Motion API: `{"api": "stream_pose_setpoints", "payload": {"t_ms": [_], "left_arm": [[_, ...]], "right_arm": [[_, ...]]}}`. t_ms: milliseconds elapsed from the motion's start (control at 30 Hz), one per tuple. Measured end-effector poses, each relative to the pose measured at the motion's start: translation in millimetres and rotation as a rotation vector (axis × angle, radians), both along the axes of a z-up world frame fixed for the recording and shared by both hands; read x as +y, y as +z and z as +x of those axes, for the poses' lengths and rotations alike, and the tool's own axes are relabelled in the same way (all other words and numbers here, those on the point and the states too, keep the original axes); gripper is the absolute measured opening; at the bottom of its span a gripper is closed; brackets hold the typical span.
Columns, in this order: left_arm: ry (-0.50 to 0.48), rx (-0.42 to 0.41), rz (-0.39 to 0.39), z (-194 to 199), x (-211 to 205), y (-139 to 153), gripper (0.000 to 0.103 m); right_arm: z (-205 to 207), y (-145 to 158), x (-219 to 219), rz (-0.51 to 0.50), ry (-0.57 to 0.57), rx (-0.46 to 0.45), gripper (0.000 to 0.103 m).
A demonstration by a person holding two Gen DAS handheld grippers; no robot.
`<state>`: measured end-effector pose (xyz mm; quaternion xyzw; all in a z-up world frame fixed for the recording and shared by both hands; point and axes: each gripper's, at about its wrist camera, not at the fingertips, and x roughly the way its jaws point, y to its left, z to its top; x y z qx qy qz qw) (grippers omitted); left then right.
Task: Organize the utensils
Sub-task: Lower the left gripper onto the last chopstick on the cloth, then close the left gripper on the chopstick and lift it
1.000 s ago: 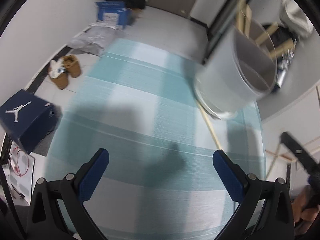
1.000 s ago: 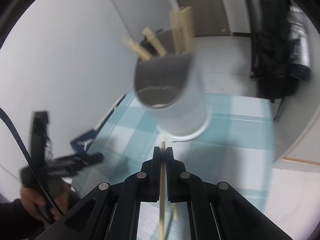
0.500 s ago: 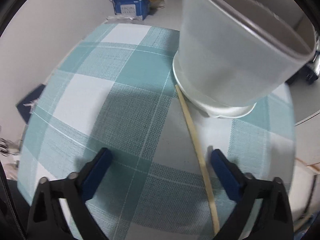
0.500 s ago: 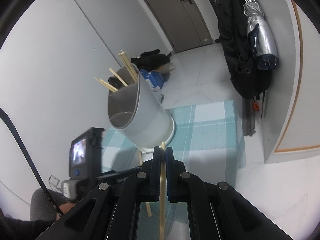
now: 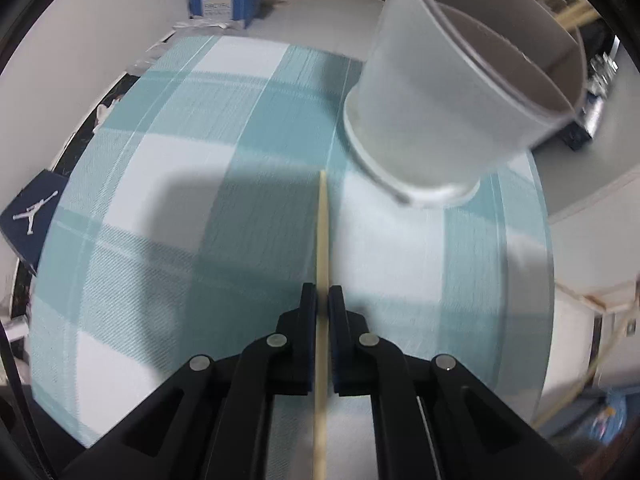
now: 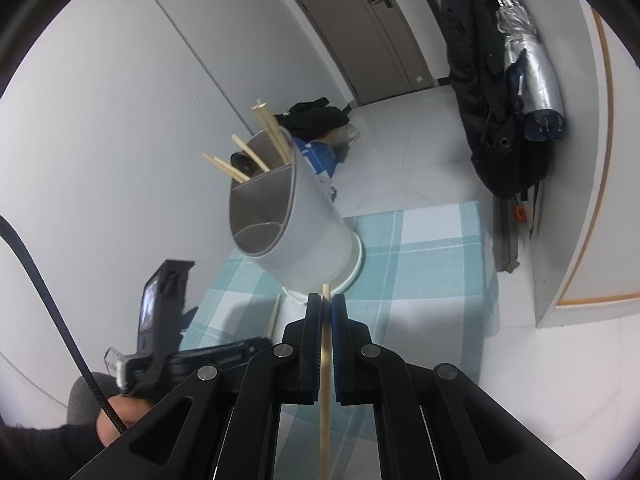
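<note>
A white utensil holder [image 5: 452, 96] with a grey divided inside stands on the teal checked tablecloth [image 5: 180, 168]; it also shows in the right wrist view [image 6: 296, 220] with several wooden chopsticks [image 6: 264, 136] in its far compartment. My left gripper [image 5: 322, 300] is shut on a wooden chopstick [image 5: 322, 240] whose tip points toward the holder's base. My right gripper [image 6: 326, 308] is shut on another chopstick [image 6: 325, 344], held above the table near the holder. The left gripper and its chopstick [image 6: 273, 316] also show in the right wrist view, low on the left.
A navy shoe box [image 5: 32, 216] and a blue box [image 5: 218, 0] lie on the floor beyond the table's left edge. A dark coat and a folded umbrella [image 6: 528, 76] hang by the door on the right. The table edge falls off on the right.
My left gripper has closed on the chopstick that lay beside the holder. My right gripper has drawn back and up from the holder, still holding its chopstick.
</note>
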<state>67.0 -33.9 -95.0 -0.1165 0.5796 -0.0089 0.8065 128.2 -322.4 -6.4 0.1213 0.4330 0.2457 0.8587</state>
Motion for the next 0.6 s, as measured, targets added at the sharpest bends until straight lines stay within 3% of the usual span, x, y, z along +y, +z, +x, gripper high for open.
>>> {"api": "stream_pose_setpoints", "payload": {"t_ms": [167,333,500,600], "left_arm": [[-0.09,0.035,-0.035,-35,21,2,0.002],[-0.168,0.043,0.051,-43,21,6,0.005],[-0.122,0.012,-0.012,-12,44,13,0.032],[-0.11,0.003,0.02,6,28,12,0.034]], "right_arm": [[-2,-2,13,-0.02,0.022,-0.004,0.004],[-2,-4,24,-0.041,0.042,-0.003,0.004],[0,-9,28,-0.057,0.038,0.01,0.004],[1,-11,30,-0.068,0.037,0.014,0.004]]}}
